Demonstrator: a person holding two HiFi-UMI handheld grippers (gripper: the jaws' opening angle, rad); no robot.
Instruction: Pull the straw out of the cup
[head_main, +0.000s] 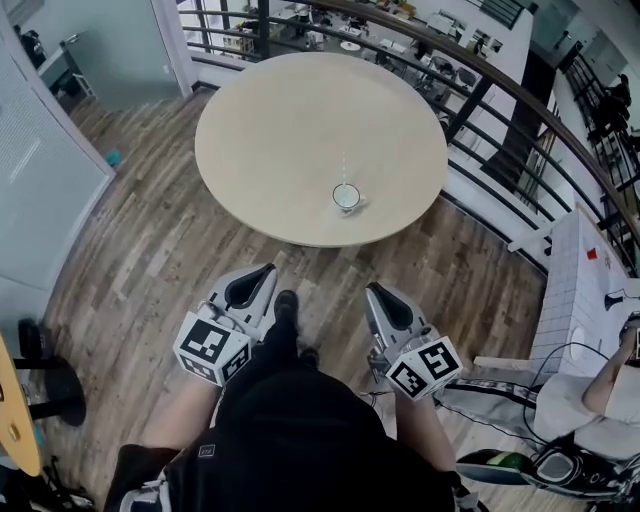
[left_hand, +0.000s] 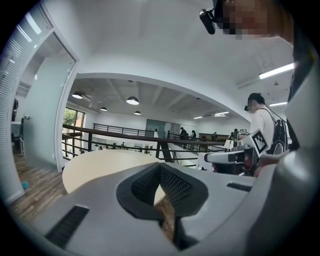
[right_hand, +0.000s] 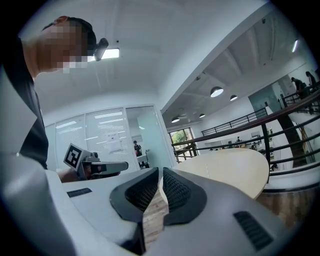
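Location: an upper-level floor with wood planking (head_main: 150, 250), a dark railing (head_main: 500, 100) across the upper right of the head view and a glass partition (head_main: 40, 170) at the left. A round, pale worktop (head_main: 280, 130) occupies the upper centre.

Task items: a small white cup (head_main: 346, 196) stands on the worktop's lower right part, near its edge. A pale straw (head_main: 343, 170), only faintly visible, rises upright from it.

Left gripper (head_main: 262, 275): lower centre-left of the head view, over the floor and well apart from the cup. In its own view the jaws meet at the tips with nothing between them.

Right gripper (head_main: 378, 293): lower centre-right, likewise short of the worktop. Jaws closed and empty.

Other: a white side table (head_main: 575, 290) at the right edge.
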